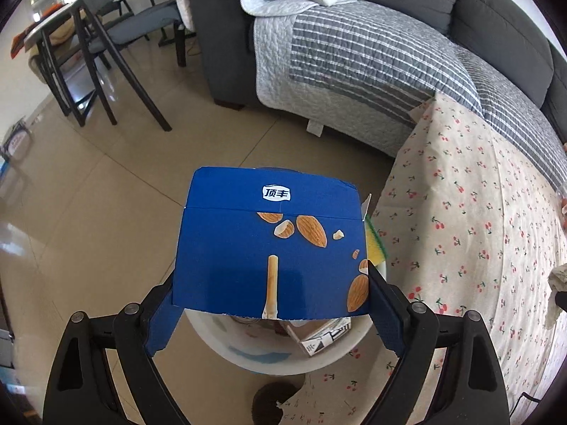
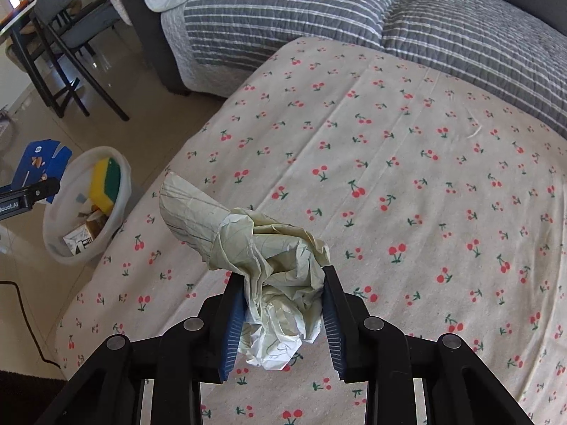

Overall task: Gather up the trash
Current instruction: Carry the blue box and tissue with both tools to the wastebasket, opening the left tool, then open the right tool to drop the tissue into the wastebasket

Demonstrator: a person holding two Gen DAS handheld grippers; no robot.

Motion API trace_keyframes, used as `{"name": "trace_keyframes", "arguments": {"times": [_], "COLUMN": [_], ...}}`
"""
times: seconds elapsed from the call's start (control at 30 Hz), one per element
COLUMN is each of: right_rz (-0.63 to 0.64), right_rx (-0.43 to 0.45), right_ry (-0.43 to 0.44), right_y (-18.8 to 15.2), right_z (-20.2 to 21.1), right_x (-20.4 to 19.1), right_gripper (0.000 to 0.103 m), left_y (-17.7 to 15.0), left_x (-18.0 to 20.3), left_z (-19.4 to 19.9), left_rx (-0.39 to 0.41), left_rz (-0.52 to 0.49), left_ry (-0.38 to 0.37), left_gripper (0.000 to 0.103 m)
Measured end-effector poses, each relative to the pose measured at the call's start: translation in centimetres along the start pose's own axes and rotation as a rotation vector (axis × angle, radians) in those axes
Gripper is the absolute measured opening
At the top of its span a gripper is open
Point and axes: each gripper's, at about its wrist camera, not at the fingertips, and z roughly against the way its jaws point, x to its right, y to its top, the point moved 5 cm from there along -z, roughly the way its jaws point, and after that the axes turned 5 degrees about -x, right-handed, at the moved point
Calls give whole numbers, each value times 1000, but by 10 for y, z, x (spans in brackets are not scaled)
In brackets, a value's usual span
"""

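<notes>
The blue snack box, flattened and printed with almonds and a biscuit stick, sits clamped between the pads of the left gripper, directly above the white bin. Its long axis runs away from the gripper, the open flap end pointing forward toward the floor and sofa. In the right wrist view the same box shows small at the left edge, tilted over the bin's far side.

The crumpled paper, pale green-white and wrinkled, is pinched between the blue pads of the right gripper; its looser, rolled end sticks up and to the left, out past the fingertips, above the cherry-print cloth.

The bin stands on the tiled floor, touching the edge of the cloth-covered surface. Inside lie a yellow-and-green sponge leaning against the wall, a small white carton with black print, and some brownish scraps too small to tell.

Beyond stands a grey sofa under a striped quilt.
</notes>
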Motion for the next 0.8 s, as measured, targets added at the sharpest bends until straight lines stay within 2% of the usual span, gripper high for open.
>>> {"name": "trace_keyframes", "arguments": {"times": [0.13, 0.27, 0.43, 0.6, 0.8], "right_rz": [12, 28, 47, 67, 106], "right_rx": [-2, -3, -3, 3, -26], "right_ry": [6, 18, 50, 135, 218], "right_y": [0, 3, 9, 25, 51], "right_z": [-2, -2, -5, -17, -54], "right_x": [-8, -20, -47, -97, -173], "right_gripper": [37, 37, 37, 38, 38], "left_y": [-2, -4, -7, -17, -30], "left_x": [-9, -18, -34, -55, -84], "left_z": [-14, -10, 5, 15, 18], "left_rx": [-28, -4, 24, 10, 0], "left_rz": [-11, -10, -2, 2, 10], "left_ry": [16, 17, 24, 79, 110], "left_gripper": [97, 103, 103, 103, 103]}}
